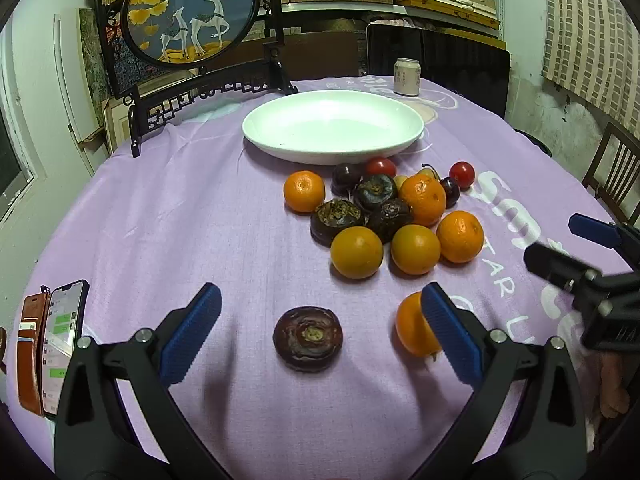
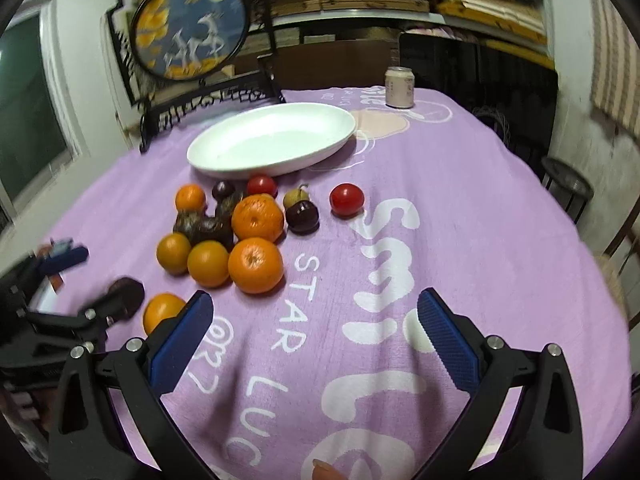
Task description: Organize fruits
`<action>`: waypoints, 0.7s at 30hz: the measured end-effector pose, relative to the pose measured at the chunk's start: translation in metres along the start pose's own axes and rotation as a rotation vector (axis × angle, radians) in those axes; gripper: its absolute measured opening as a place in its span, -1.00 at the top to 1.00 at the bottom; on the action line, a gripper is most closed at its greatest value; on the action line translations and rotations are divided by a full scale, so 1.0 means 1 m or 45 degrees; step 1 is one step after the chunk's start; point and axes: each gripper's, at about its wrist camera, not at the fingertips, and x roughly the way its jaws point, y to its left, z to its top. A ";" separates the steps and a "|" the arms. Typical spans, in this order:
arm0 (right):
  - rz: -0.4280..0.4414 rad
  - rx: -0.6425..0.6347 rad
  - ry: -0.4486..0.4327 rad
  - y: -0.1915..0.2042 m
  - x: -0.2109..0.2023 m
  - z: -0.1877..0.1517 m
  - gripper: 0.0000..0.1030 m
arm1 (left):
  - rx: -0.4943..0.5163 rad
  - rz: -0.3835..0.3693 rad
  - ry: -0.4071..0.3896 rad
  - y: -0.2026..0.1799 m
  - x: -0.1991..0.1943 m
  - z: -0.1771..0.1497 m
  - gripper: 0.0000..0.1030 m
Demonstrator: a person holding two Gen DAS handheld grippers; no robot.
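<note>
A pile of fruit lies on the purple cloth: several oranges (image 1: 416,249), dark water chestnuts (image 1: 338,220), cherry tomatoes (image 1: 462,174) and dark cherries (image 1: 346,176). A white oval plate (image 1: 332,126) stands empty behind the pile. My left gripper (image 1: 320,300) is open, low over the cloth, with a lone water chestnut (image 1: 308,338) lying between its jaws and a single orange (image 1: 412,330) behind its right pad. My right gripper (image 2: 314,308) is open and empty over the cloth, to the right of the pile (image 2: 256,266). The plate (image 2: 272,140) also shows in the right wrist view.
A drink can (image 1: 406,77) stands behind the plate. A dark carved stand with a round deer painting (image 1: 188,12) sits at the table's far left. A phone (image 1: 66,326) and a brown case (image 1: 30,356) lie at the left edge. Chairs stand at the right.
</note>
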 end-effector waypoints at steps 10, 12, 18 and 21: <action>0.238 0.200 -0.114 -0.030 -0.006 0.000 -0.97 | -0.001 -0.002 0.010 0.000 0.001 0.000 -0.96; 0.251 0.208 -0.092 -0.030 -0.003 0.000 -0.97 | 0.002 -0.001 0.011 0.000 0.001 0.000 -0.96; 0.234 0.146 -0.098 -0.026 -0.005 -0.001 -0.97 | 0.003 -0.002 0.010 0.000 0.002 0.000 -0.96; 0.231 0.131 -0.102 -0.025 -0.005 -0.001 -0.97 | 0.004 -0.002 0.010 0.000 0.002 0.000 -0.96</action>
